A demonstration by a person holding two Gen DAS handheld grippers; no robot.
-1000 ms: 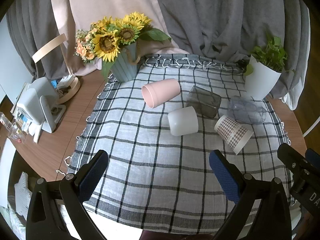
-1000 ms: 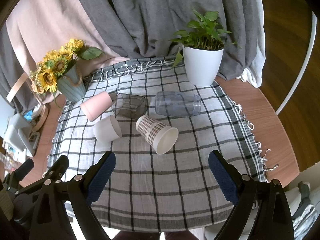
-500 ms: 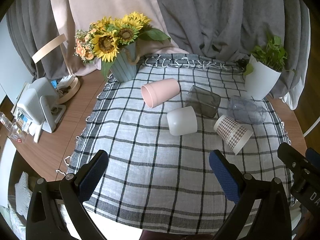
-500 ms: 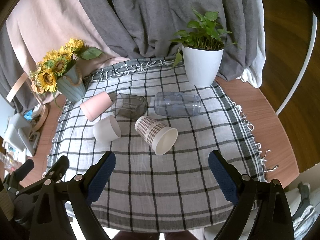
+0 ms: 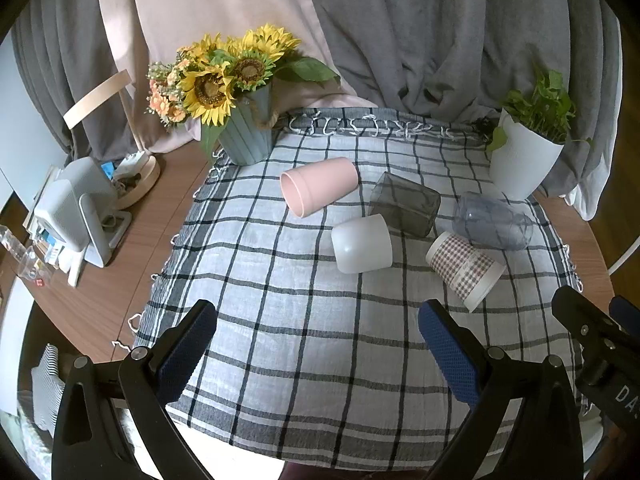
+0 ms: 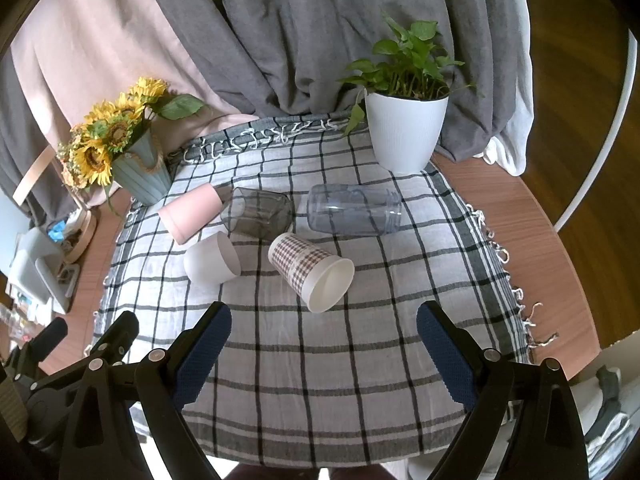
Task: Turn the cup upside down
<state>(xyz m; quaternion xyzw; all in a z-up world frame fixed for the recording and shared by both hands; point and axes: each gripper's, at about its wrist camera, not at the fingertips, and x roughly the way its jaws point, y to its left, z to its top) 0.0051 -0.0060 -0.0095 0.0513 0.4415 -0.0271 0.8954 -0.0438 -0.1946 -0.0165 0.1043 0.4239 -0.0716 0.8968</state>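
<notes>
Going left to right on the checked cloth (image 6: 360, 360) over the counter: pink cup (image 6: 190, 212), white cup (image 6: 210, 264), smoky glass (image 6: 258, 216), checkered paper cup (image 6: 310, 270) and clear tumbler (image 6: 354, 214), all lying on their sides in a loose cluster. Left tongs (image 5: 316, 350) and right tongs (image 6: 324, 350) both hang wide open near the cloth's front edge, holding nothing.

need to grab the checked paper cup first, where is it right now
The checked paper cup lies on its side on the plaid cloth, ahead of the right gripper, between the white cup and the clear blue cup.
</notes>
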